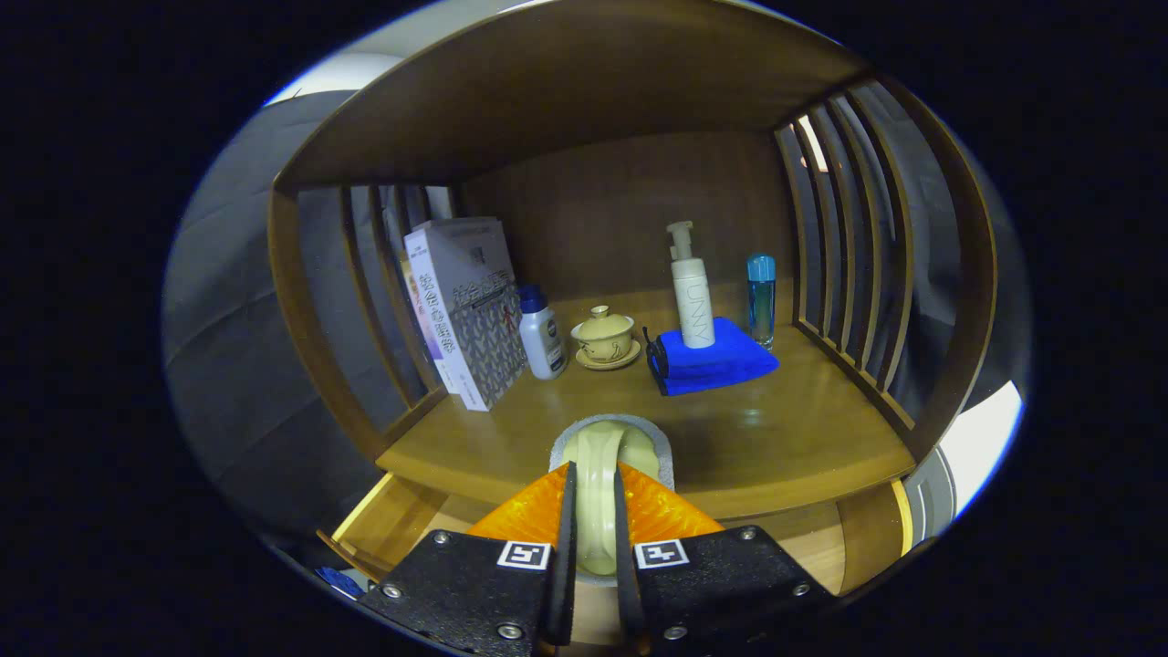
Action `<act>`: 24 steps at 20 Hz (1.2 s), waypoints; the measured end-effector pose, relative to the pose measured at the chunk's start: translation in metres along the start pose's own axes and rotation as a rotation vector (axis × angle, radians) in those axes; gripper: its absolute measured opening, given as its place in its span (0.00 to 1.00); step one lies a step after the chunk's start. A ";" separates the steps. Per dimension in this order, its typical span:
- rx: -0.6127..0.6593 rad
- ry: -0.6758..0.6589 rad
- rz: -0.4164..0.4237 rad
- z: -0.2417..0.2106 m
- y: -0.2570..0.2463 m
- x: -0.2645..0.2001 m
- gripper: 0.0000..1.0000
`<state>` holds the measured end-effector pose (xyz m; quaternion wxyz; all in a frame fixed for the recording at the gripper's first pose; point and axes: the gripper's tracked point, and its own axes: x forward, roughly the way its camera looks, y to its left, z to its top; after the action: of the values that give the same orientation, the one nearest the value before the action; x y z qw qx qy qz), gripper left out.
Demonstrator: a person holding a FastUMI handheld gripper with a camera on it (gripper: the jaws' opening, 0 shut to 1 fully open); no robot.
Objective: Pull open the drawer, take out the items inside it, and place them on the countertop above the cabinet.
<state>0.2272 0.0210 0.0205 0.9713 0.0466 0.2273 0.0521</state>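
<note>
Tongs (593,511) clamp a smooth beige ceramic lid (604,456) edge-on above the glossy wooden countertop (776,438).

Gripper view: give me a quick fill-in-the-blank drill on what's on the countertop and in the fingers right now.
1. The gripper is shut on a pale ____, held edge-on.
2. The pump bottle stands on a folded ____ cloth.
3. Between the book and the lidded cup stands a small white bottle with a ____ cap.

Missing words: plate; blue; blue
</note>
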 end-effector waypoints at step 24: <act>-0.091 -0.163 -0.105 0.048 -0.010 0.034 0.95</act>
<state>0.2799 0.0123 0.0473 0.9891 -0.0055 0.1469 0.0074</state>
